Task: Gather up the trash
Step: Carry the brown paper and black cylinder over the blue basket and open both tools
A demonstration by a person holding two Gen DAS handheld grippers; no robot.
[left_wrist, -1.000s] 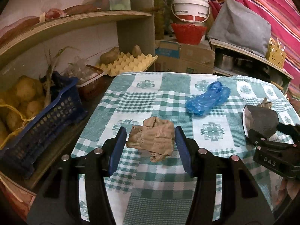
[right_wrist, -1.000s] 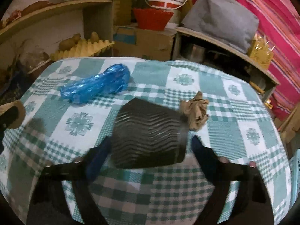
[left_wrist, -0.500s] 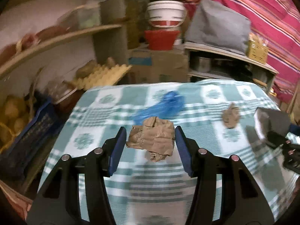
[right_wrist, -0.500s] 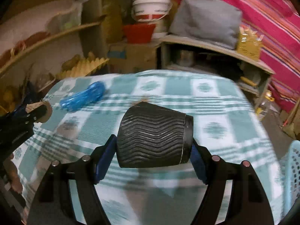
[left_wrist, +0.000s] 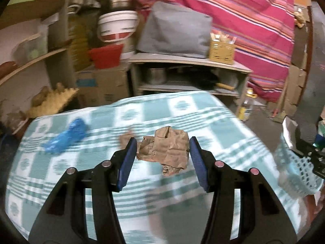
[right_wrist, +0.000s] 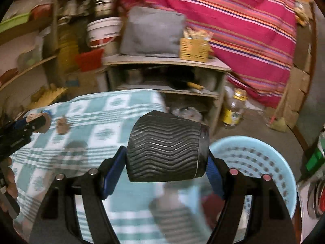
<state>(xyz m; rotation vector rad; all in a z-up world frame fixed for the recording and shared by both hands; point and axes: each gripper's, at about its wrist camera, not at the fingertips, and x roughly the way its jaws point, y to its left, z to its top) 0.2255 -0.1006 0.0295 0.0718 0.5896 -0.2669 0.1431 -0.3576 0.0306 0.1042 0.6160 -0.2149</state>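
The right gripper [right_wrist: 164, 158] clamps a black ribbed paper cup [right_wrist: 165, 149] at centre frame; the left gripper [left_wrist: 162, 152] pinches a crumpled brown paper wad [left_wrist: 165, 148], also mid-frame. Both look mid-carry toward the pale blue perforated basket [right_wrist: 270, 162] at lower right (beside the checked tablecloth [left_wrist: 213, 118]). Next, I judge: get each load over the rim, then release. A blue plastic bag [left_wrist: 65, 136] and a small brown scrap [right_wrist: 62, 126] wait at left.
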